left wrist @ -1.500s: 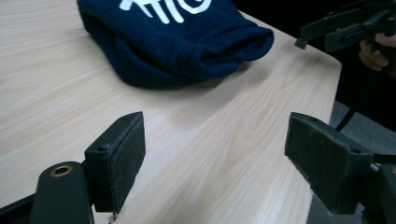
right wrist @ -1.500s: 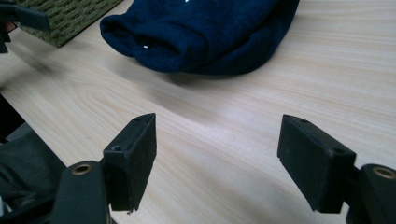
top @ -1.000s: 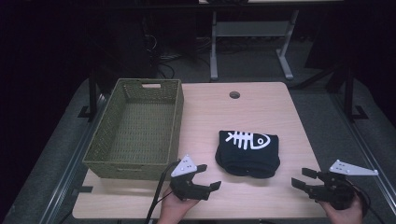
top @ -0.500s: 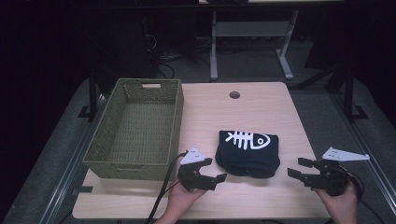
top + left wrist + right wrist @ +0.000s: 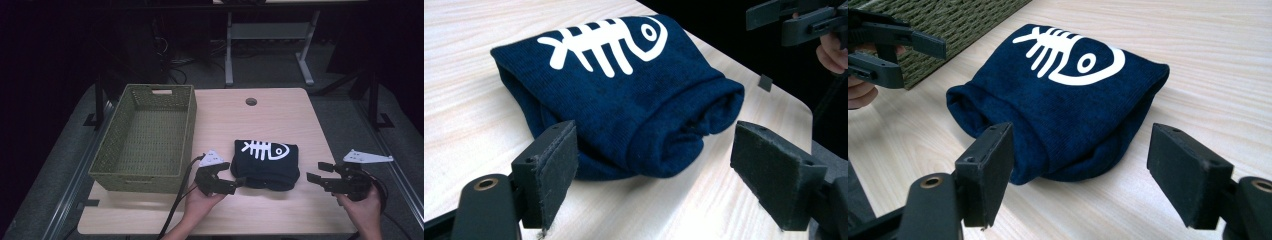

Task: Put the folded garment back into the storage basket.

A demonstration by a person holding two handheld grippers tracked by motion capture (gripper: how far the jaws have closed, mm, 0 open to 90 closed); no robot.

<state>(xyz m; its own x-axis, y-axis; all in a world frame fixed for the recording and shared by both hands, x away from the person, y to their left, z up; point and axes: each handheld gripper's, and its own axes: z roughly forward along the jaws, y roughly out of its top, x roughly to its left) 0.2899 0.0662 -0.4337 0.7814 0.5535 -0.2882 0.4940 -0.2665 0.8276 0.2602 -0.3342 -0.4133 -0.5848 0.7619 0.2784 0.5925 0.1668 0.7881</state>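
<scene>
A folded dark navy garment (image 5: 267, 162) with a white fish-skeleton print lies on the light wood table (image 5: 235, 125), right of centre near the front. My left gripper (image 5: 235, 185) is open at the garment's front left corner, its jaws just short of the folded edge (image 5: 659, 135). Off the garment's right side, a short gap away, my right gripper (image 5: 315, 172) is open and points left at the cloth (image 5: 1068, 95). Neither gripper holds anything.
A large green woven basket (image 5: 145, 172), empty, stands on the table's left half, close to my left hand. A round cable hole (image 5: 251, 101) sits near the table's far edge. The table's right edge (image 5: 327, 150) lies beside my right gripper. A metal frame (image 5: 270, 35) stands on the floor behind.
My left gripper has moved right and forward to the garment's front left corner. My right gripper has moved left, closer to the garment's right side. The garment has not moved.
</scene>
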